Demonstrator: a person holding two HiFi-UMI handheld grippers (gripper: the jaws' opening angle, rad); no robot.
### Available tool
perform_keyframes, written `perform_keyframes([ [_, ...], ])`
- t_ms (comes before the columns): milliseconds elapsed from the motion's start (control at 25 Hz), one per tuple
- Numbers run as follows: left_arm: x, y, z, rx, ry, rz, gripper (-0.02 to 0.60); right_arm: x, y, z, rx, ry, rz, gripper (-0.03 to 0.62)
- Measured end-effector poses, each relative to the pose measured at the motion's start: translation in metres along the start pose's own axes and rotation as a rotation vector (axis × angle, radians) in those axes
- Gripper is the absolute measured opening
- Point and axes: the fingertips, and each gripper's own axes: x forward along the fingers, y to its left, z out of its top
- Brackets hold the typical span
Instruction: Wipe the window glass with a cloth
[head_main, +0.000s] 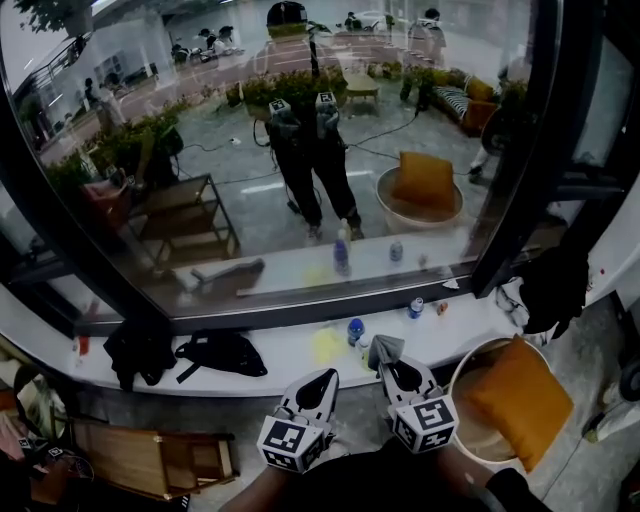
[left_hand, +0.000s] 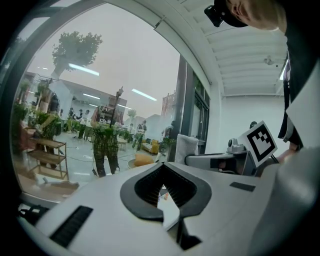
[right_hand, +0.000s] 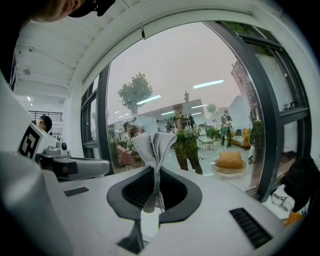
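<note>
Head view: both grippers are held low, side by side in front of the window glass (head_main: 300, 150), above the white sill (head_main: 290, 372). The left gripper (head_main: 328, 377) is seen with jaws pressed together, and nothing is caught between them. In the left gripper view the same is shown: left gripper (left_hand: 162, 166) clenched and empty, with its tips meeting.

The right gripper (head_main: 384, 356) is clamped on the grey cloth (head_main: 383, 347). In the right gripper view the cloth (right_hand: 154, 144) is pinched at its lower end between the jaws of the right gripper (right_hand: 153, 172), and the bunched top is fanned out above the tips, pointed toward the pane. Contact between cloth and glass cannot be told.

On the sill a blue-capped bottle (head_main: 355, 328), a yellow patch (head_main: 327, 345), a small can (head_main: 416, 307) and a black bag (head_main: 225, 353) are noted. An orange cushion (head_main: 520, 400) is seen lower right. A dark window frame (head_main: 520, 150) is seen at the right of the pane.
</note>
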Motion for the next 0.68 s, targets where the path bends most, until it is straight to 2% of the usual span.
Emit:
perform_keyframes([
  [680, -0.0035, -0.0026, 0.0003, 0.007, -0.002, -0.006, 0.008, -0.0022, 0.0019, -0.0018, 0.0, 0.0, -0.005, 0.044],
])
